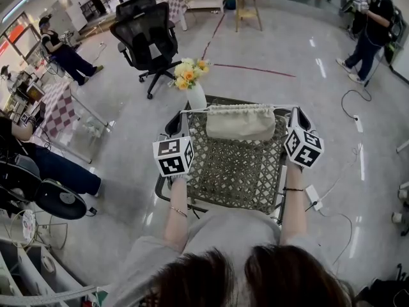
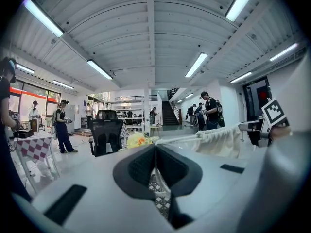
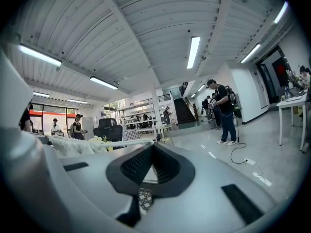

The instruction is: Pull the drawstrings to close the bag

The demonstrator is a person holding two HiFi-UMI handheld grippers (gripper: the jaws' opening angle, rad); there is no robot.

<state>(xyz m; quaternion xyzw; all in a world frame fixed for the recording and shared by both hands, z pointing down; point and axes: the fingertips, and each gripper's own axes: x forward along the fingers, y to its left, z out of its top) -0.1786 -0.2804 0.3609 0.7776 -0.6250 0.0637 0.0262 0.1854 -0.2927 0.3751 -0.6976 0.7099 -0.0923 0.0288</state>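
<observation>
**Both jaws clamped on the cords, bag strung between them**

On your left, the left gripper (image 1: 185,116) sits over the far left corner of the woven desk (image 1: 236,171). Its jaws are closed tight on the left cord (image 1: 195,110). In the left gripper view the two pads meet with no gap. The cord (image 2: 181,139) leaves their tip and runs straight and taut across to the bag (image 2: 221,137). Just behind this gripper a vase (image 1: 197,97) of yellow flowers stands at the desk's corner, and a black chair (image 1: 146,40) stands on the floor well beyond it.

In the middle, the cream bag (image 1: 241,121) lies at the far side of the desk, between your two grippers. Its mouth is gathered into tight ruffles along the top edge.

On your right, the right cord (image 1: 285,107) leads from the bag to the right gripper (image 1: 295,113), which is at the far right corner of the desk. Its jaws are also closed on the cord. The right gripper view shows the pads pressed together and the cord (image 3: 130,142) stretching away leftward to the bunched cloth (image 3: 73,145).
</observation>
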